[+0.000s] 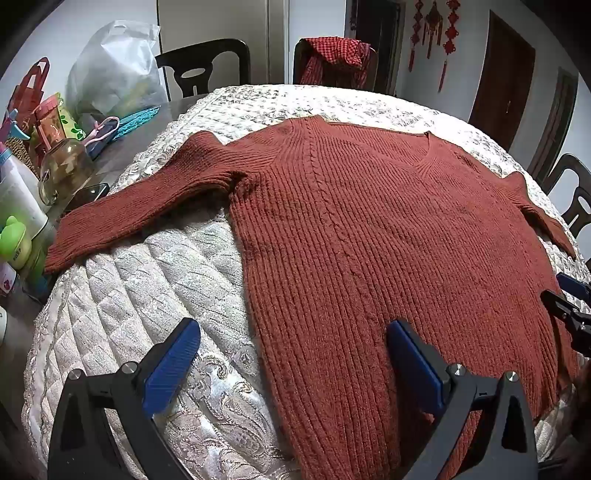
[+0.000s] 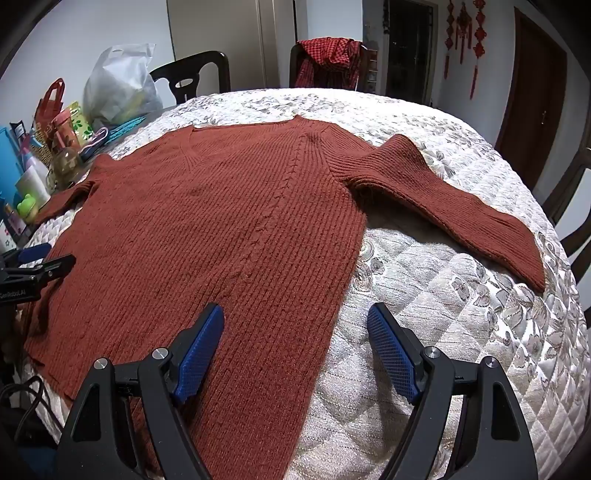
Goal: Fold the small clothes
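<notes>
Rust-red knit sweater (image 1: 369, 236) is laid flat, front up, on a quilted cream cover (image 1: 147, 295) over the table; both sleeves are spread outward, neckline at the far side, hem at the near edge. No fold is seen yet, so the step in hand is judged to be the approach before the first fold.

Left to right: the left sleeve (image 1: 129, 214) runs out toward the clutter, its cuff at the cover's edge. The left gripper (image 1: 293, 360) is held wide, nothing between the pads, poised over the left side seam near the hem. The right gripper (image 2: 295, 345) is likewise wide and empty, straddling the right side seam. The right sleeve (image 2: 461, 206) lies angled out on bare quilt.

Next move, as judged: a sleeve or side edge is to be pinched and carried inward across the body; thick knit calls for a deep bite.

Surroundings: bottles and a jar (image 1: 62, 173), a white plastic bag (image 1: 114, 70), dark chairs, a checked red cloth (image 1: 332, 59) draped on one, red knot ornaments (image 1: 436, 33) on the wall, a dark door at right.
</notes>
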